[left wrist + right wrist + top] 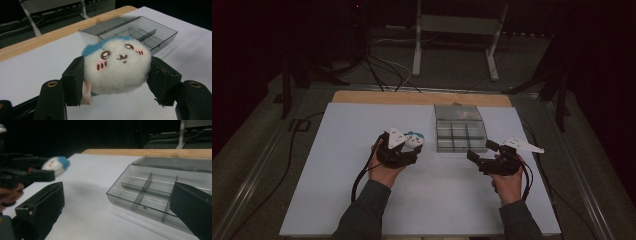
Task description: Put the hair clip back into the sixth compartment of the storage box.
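Right now I see the white plush toy (117, 65) with its blue tuft pinched between the jaws of my left claw (408, 146), held above the white tabletop (337, 170) just left of the clear divided box (460, 131). My right claw (483, 150) hangs spread wide and empty near the box's right corner.

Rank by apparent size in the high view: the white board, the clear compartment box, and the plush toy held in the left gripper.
1. White board, by far the largest.
2. Clear compartment box.
3. Plush toy, smallest; the left gripper partly hides it, so its full size is uncertain.
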{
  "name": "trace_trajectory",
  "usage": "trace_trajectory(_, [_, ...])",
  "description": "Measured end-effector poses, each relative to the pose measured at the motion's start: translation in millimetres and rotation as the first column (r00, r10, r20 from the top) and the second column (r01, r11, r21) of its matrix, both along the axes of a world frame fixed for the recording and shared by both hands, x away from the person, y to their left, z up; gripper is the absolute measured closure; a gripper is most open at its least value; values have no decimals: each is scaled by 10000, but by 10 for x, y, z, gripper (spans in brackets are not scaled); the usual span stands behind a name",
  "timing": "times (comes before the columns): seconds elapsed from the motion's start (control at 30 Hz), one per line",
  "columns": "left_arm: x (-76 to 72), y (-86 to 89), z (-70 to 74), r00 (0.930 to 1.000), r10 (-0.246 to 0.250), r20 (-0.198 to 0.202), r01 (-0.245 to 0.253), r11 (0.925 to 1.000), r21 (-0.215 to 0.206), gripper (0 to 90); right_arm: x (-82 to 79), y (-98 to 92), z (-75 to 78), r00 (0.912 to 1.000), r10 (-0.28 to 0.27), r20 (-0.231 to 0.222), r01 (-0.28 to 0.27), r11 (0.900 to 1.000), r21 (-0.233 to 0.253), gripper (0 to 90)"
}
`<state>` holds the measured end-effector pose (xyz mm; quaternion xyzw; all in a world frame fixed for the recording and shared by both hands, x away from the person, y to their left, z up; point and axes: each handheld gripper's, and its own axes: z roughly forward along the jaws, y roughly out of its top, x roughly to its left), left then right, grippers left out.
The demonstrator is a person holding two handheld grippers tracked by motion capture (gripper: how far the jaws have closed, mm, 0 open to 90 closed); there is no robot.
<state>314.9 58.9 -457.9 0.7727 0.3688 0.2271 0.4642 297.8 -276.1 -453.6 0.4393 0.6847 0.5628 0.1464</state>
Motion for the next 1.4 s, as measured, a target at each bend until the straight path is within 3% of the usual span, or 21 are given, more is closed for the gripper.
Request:
trace_trajectory(0.6, [-106,-381,-71,9976,-649,240,652,9978,-134,379,129,240,28,9953,663,-709,-626,9966,538,0])
trace_trajectory(0.77, [-148,-484,-75,9949,-945,354,951,9953,-159,379,147,316,36,9900,980,-1019,-940,9946,435,59])
trace_trajectory(1.0, [-188,-604,-93,9905,-1294,455,1295,9916,21,378,168,410,51,9785,1548,-1362,-1483,9873,567,181])
trace_trajectory(1.07, [-201,-628,-88,9888,-1391,534,1392,9903,15,378,183,475,55,9729,1576,-1691,-1508,9872,524,296])
trace_trajectory(1.37, [-249,-700,-62,9789,-1842,884,1857,9826,-86,376,233,580,8,9408,2360,-2433,-2145,9703,1116,443])
trace_trajectory(1.4, [-249,-700,-62,9789,-1842,884,1857,9826,-86,375,233,580,8,9408,2360,-2433,-2145,9703,1116,443])
